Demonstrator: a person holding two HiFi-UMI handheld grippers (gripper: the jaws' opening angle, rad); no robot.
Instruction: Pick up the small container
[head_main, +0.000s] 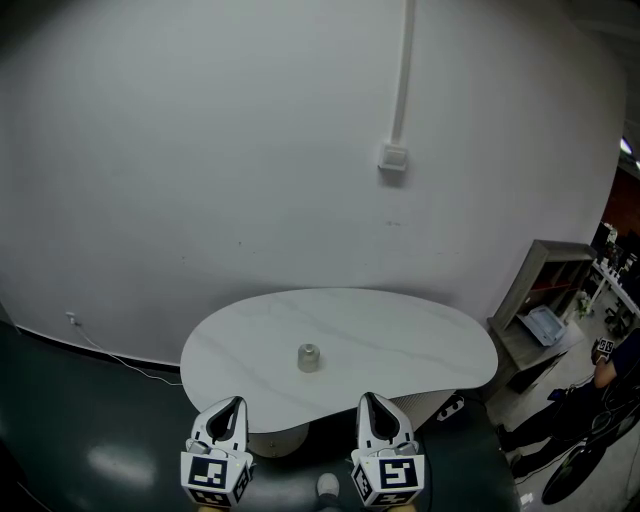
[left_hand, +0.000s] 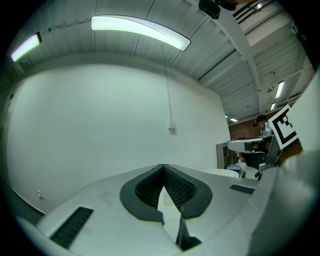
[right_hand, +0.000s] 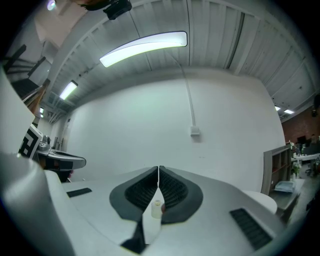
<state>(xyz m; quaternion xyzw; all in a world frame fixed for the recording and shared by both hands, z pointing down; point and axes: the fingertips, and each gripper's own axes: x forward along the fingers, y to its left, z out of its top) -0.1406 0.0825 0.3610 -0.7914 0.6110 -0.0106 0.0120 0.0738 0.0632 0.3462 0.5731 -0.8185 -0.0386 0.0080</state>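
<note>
The small container (head_main: 308, 357), a pale squat jar with a lid, stands upright near the middle of the white oval table (head_main: 400, 335). Both grippers hang below the table's near edge, well short of the jar. My left gripper (head_main: 236, 403) is to the jar's lower left and my right gripper (head_main: 368, 399) to its lower right. In the left gripper view the jaws (left_hand: 163, 166) meet at the tips with nothing held. In the right gripper view the jaws (right_hand: 158, 168) are also shut and empty, and the container (right_hand: 157, 209) shows far off through the slit beneath them.
A grey shelf unit (head_main: 545, 300) stands right of the table, and a person (head_main: 605, 375) is at the far right edge. A white conduit and box (head_main: 392, 157) run down the wall behind. A cable (head_main: 110, 352) trails along the floor at left.
</note>
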